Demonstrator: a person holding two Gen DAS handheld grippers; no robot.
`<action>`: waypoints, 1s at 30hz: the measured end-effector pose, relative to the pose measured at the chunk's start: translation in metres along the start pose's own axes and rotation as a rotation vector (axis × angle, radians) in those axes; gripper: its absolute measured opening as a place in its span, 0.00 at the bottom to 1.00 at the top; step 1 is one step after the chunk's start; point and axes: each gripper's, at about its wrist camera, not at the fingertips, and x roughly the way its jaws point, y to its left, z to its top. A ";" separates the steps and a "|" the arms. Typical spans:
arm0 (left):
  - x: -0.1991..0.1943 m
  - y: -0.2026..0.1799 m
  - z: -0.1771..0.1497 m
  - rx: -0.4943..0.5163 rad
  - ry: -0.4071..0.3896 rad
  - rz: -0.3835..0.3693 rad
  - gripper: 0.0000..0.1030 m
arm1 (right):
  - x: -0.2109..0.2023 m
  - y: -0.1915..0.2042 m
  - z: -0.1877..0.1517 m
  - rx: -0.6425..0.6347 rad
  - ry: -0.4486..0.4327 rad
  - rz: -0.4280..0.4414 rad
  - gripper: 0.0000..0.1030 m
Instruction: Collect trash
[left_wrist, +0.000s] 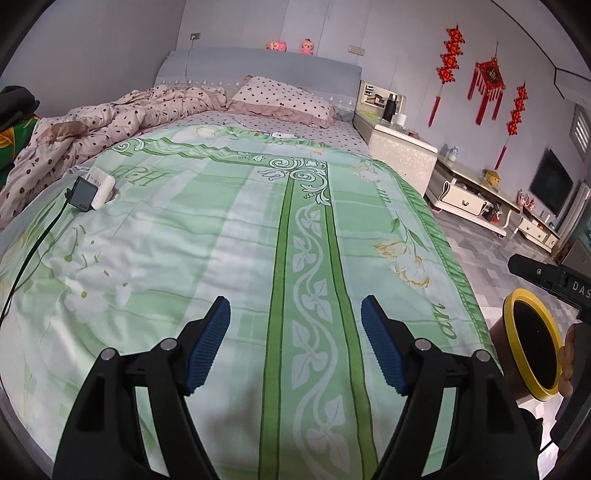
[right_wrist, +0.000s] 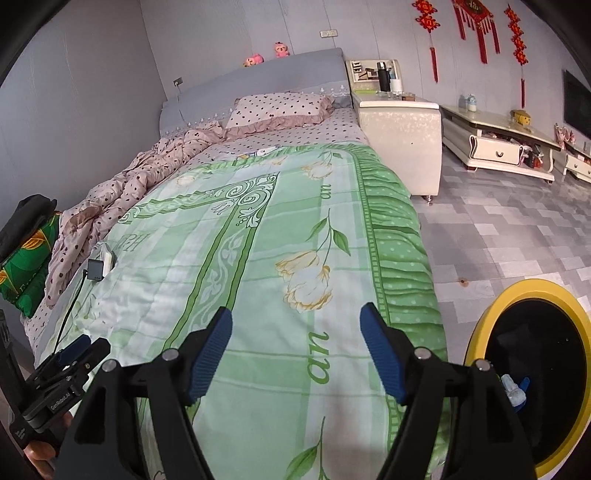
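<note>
A bin with a yellow rim (right_wrist: 532, 286) and a dark inside stands on the floor at the bed's right side; its rim (left_wrist: 511, 325) also shows at the right edge of the left wrist view. A white and blue scrap (right_wrist: 513, 393) lies inside it. My left gripper (left_wrist: 295, 306) hangs open over the green flowered bedspread (left_wrist: 229, 258) with nothing between its blue pads. My right gripper (right_wrist: 297, 312) is open too, empty, above the bedspread's right half (right_wrist: 258, 258) and left of the bin. A white box (left_wrist: 102, 182) and a black device (left_wrist: 83, 195) with a cable lie far left on the bed.
A rumpled dotted quilt (left_wrist: 110, 122) and a pillow (left_wrist: 284, 98) fill the head of the bed. A white nightstand (right_wrist: 402, 136) and a low TV cabinet (right_wrist: 498, 144) stand along the right wall beyond the grey tiled floor (right_wrist: 498, 229). A green cushion (right_wrist: 26, 269) sits far left.
</note>
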 end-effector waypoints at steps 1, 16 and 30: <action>-0.003 0.001 0.000 0.002 -0.014 0.003 0.74 | -0.003 0.002 -0.002 -0.008 -0.017 -0.013 0.72; -0.067 -0.017 -0.003 0.050 -0.180 -0.022 0.91 | -0.050 0.015 -0.021 -0.007 -0.258 -0.135 0.92; -0.119 -0.037 -0.010 0.057 -0.295 -0.060 0.92 | -0.081 0.031 -0.041 -0.014 -0.377 -0.185 0.92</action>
